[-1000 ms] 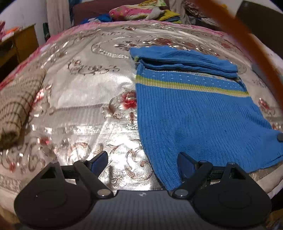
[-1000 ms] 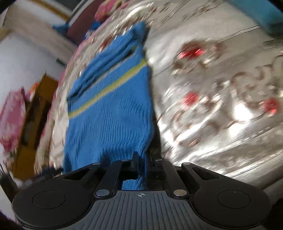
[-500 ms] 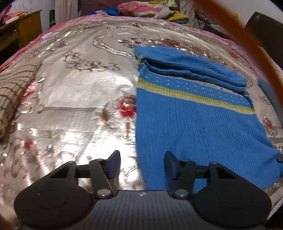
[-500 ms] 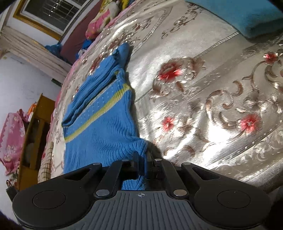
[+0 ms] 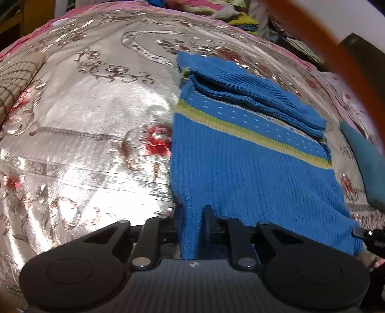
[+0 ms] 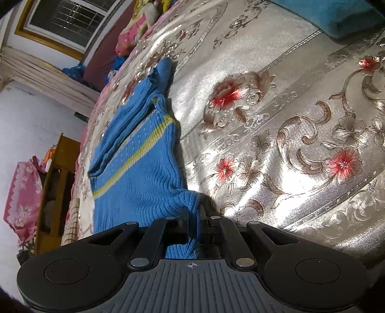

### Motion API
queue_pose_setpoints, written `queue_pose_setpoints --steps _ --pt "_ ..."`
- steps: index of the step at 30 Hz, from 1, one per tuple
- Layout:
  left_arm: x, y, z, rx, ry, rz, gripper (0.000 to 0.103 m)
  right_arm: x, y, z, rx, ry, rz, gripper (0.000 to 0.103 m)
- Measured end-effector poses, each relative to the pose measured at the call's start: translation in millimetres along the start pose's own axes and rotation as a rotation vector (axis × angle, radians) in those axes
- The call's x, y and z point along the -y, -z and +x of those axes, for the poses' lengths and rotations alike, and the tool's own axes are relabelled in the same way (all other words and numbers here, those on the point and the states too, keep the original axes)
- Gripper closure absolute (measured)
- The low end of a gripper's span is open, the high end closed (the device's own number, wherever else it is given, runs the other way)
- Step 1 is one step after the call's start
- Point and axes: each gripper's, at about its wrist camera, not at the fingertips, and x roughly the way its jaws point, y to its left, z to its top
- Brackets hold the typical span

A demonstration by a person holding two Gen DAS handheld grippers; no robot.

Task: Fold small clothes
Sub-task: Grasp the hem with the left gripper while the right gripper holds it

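A small blue knit sweater [image 5: 245, 163] with a yellow-green stripe lies flat on the shiny floral bedspread [image 5: 91, 125], its sleeves folded across the far end. My left gripper [image 5: 191, 216] is shut on the sweater's near left hem corner. My right gripper [image 6: 193, 214] is shut on the sweater's [image 6: 134, 168] other near hem corner, which is bunched and lifted slightly off the bedspread [image 6: 288, 134].
A folded checked cloth [image 5: 14, 79] lies at the left edge of the bed. A folded teal cloth [image 5: 365, 154] lies to the right, also in the right wrist view [image 6: 336, 12]. Pillows and clothes pile at the headboard [image 5: 216, 9]. A wooden cabinet [image 6: 55, 192] stands beside the bed.
My left gripper moved right over the hem corner and closed on it. My right gripper stayed shut on its corner and the view steadied.
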Motion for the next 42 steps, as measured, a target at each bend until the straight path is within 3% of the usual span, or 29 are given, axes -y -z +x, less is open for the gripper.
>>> queue_pose_setpoints --steps 4,7,9,11,20,25,31,33,36,37,39,42 --pt "-2.6 0.6 -10.1 0.005 0.081 -0.035 0.085 2.8 0.2 -1.2 0.006 -0.008 0.016 0.097" --pt "-3.1 -0.3 -23.4 0.040 0.203 -0.074 0.085 5.8 -0.9 -1.3 0.010 -0.016 0.035 0.097" --pt "-3.2 -2.9 -28.3 0.063 0.223 -0.085 0.085 5.4 -1.4 -0.8 0.014 -0.014 0.035 0.097" --pt "-2.8 -3.9 -28.8 0.074 0.198 -0.068 0.085 5.1 -1.3 -0.1 0.015 -0.010 0.035 0.097" --pt "-1.2 9.8 -14.7 0.064 -0.063 0.033 0.079 4.4 -1.5 2.7 0.012 -0.004 0.037 0.095" --pt "16.4 14.3 -2.0 0.045 -0.115 0.132 0.076 0.9 -1.7 5.2 0.008 -0.003 0.025 0.095" --pt "11.6 4.7 2.1 0.049 -0.104 0.096 0.071 3.7 -2.1 6.5 0.001 -0.011 0.031 0.093" --pt "11.8 -0.4 8.1 0.050 -0.091 0.086 0.061 2.4 -2.0 8.3 -0.005 -0.014 0.026 0.093" --pt "22.2 -0.6 12.4 0.052 -0.105 0.119 0.059 0.7 -1.6 9.2 -0.008 -0.016 0.017 0.093" --pt "25.6 1.2 12.0 0.048 -0.103 0.140 0.060 0.7 -1.7 9.1 -0.007 -0.018 0.018 0.093" --pt "24.3 4.1 10.0 0.018 -0.044 0.120 0.081 0.7 -1.6 9.3 -0.007 -0.020 0.018 0.093" --pt "17.0 7.6 4.5 -0.006 0.024 0.054 0.082 1.1 -2.2 10.1 -0.010 -0.024 0.017 0.093"
